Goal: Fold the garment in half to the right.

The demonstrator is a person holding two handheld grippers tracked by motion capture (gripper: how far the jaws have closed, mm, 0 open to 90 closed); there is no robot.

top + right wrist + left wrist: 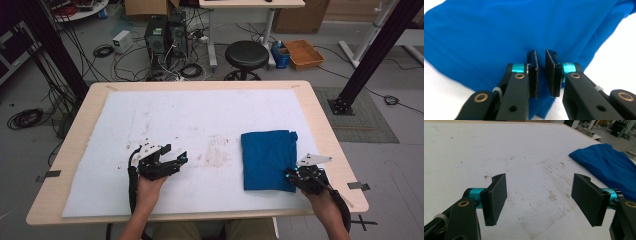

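Note:
A folded blue cloth [267, 160] [609, 167] [524, 30] lies flat on the white mat [200, 115], right of the middle. My right gripper [292, 172] [541, 53] sits low at the cloth's near right corner. Its jaws stand almost together over the fabric, with a narrow gap and nothing pinched between the pads. My left gripper [176, 154] [539, 182] hovers over the bare mat to the left of the cloth. It is wide open and holds nothing.
The mat covers most of a light wooden table [200, 85] and carries brown stains [217, 152] between the two grippers. Beyond the far edge stand a black stool [246, 55], computer cases and loose cables on the floor.

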